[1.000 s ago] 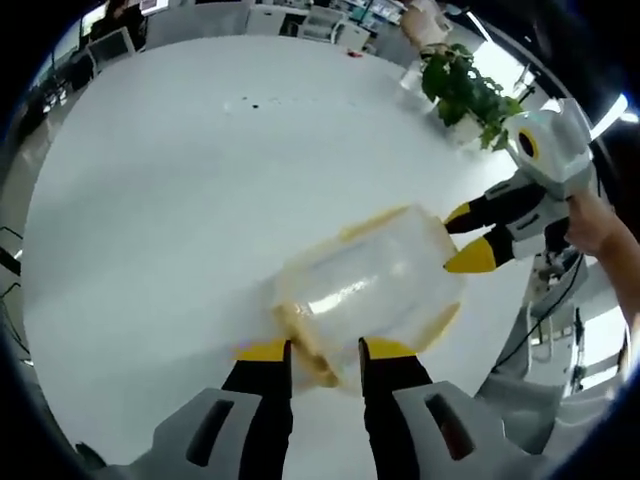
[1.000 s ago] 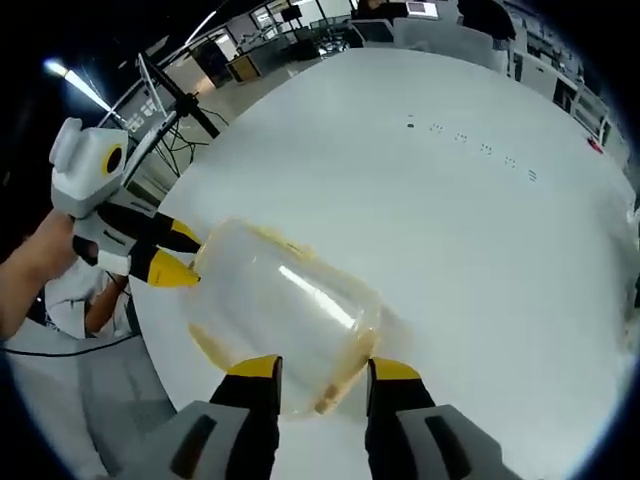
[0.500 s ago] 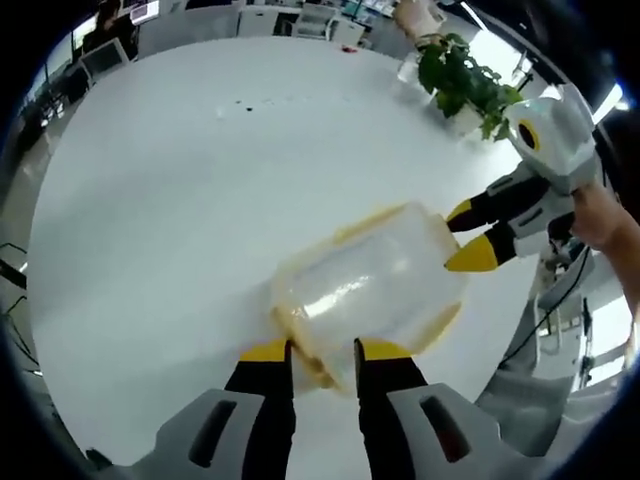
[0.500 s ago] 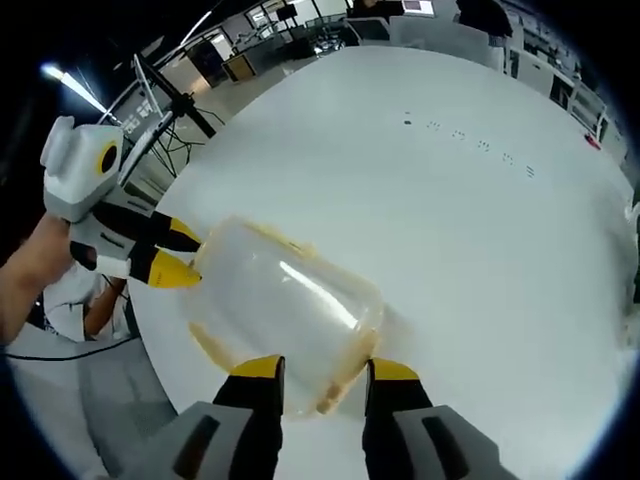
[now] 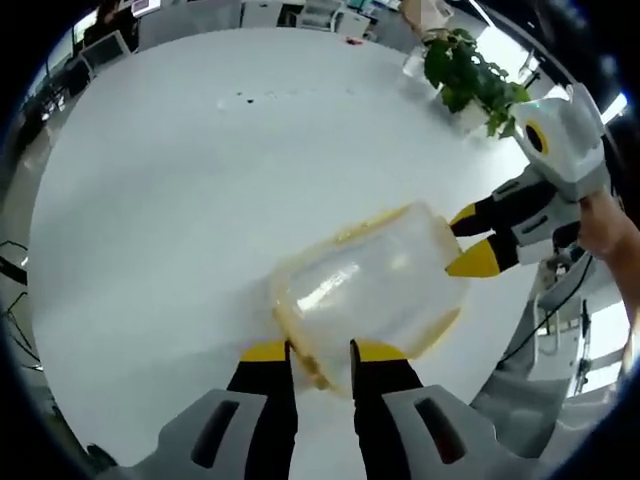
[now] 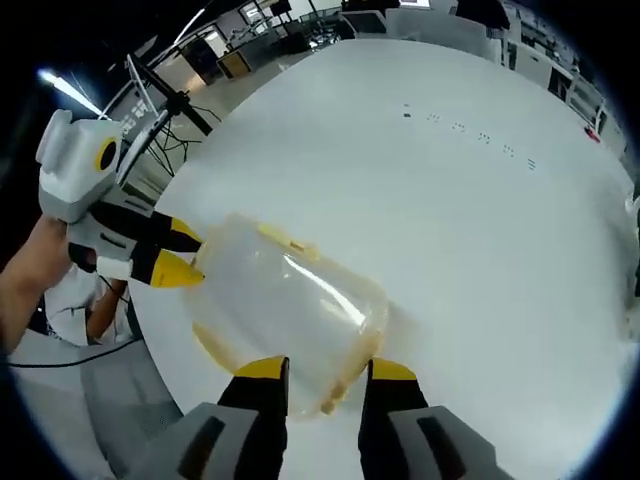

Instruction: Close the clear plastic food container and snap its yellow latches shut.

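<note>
The clear plastic food container [image 5: 370,285] lies on the white table [image 5: 180,200] with its lid on and yellow latches along its rim. My left gripper [image 5: 320,352] is shut on the yellow latch [image 5: 308,358] at the container's near end. The right gripper [image 5: 475,238] comes in from the right and clamps the far end. In the right gripper view the container [image 6: 290,295] sits just ahead, and my right gripper [image 6: 328,370] is shut on the end latch [image 6: 335,397]. The left gripper [image 6: 180,252] holds the opposite end from the left.
A potted green plant [image 5: 470,80] stands at the far right of the table. The table's edge [image 6: 150,330] runs close beside the container, with cables and a stand beyond it. A person's hand [image 5: 605,225] holds the right gripper. Office desks and chairs line the far side.
Both pairs of jaws have closed in a little on the container's end latches. The container stays where it was; only the views have shifted slightly.
</note>
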A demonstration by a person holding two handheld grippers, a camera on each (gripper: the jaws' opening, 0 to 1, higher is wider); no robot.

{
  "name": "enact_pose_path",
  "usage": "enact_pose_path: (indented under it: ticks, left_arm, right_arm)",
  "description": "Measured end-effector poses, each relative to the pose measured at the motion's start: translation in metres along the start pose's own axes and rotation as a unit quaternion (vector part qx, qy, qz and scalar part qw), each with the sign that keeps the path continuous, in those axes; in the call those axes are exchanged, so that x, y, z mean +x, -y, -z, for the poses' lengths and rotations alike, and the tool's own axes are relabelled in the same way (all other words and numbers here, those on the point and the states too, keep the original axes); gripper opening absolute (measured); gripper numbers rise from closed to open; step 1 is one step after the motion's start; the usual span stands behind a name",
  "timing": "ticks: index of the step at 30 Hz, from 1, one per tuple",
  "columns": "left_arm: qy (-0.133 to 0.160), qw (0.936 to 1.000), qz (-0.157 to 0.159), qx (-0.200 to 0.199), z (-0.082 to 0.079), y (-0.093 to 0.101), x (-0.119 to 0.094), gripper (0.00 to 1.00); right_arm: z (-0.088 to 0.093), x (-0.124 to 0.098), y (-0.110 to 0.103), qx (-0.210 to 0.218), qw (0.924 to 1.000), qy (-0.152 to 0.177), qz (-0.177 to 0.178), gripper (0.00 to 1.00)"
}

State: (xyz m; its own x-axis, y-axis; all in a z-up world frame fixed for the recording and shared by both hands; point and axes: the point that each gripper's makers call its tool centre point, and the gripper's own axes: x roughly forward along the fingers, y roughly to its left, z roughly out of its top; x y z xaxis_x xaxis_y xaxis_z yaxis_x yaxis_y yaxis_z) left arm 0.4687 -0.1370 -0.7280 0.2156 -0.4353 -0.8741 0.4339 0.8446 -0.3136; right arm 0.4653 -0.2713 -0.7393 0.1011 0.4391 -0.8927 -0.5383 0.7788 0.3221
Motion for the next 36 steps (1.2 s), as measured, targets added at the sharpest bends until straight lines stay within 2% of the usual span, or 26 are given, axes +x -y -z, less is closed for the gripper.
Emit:
enact_pose_path:
  ticks: [10, 26, 28, 32, 33, 36]
  left_arm:
    - [0.003, 0.9999, 0.004, 0.011, -0.0002, -0.0065, 0.0020, 0.18]
    - [0.001, 0.9997, 0.016, 0.021, 0.0006, -0.0088, 0.0036, 0.19]
    - [0.003, 0.9997, 0.017, 0.019, 0.0009, -0.0082, 0.0033, 0.20]
    - [0.018, 0.9987, 0.023, 0.042, -0.0006, -0.0080, 0.0036, 0.22]
    - [0.019, 0.9987, 0.021, 0.042, -0.0009, -0.0071, 0.0041, 0.24]
    - [0.013, 0.9988, 0.019, 0.043, -0.0002, -0.0082, 0.0065, 0.33]
  right_arm:
    - [0.0056, 0.0011, -0.0052, 0.037, 0.9993, 0.004, 0.001, 0.24]
    - [0.0065, -0.0002, -0.0051, 0.046, 0.9989, 0.013, -0.003, 0.27]
    - [0.0061, -0.0007, -0.0042, 0.044, 0.9989, 0.016, -0.007, 0.28]
    - [0.0062, -0.0009, -0.0031, 0.032, 0.9994, 0.012, -0.005, 0.29]
    - [0.0066, -0.0026, -0.0023, 0.013, 0.9999, 0.006, 0.004, 0.28]
    - [0.0073, -0.0055, -0.0020, 0.003, 0.9999, 0.001, 0.011, 0.25]
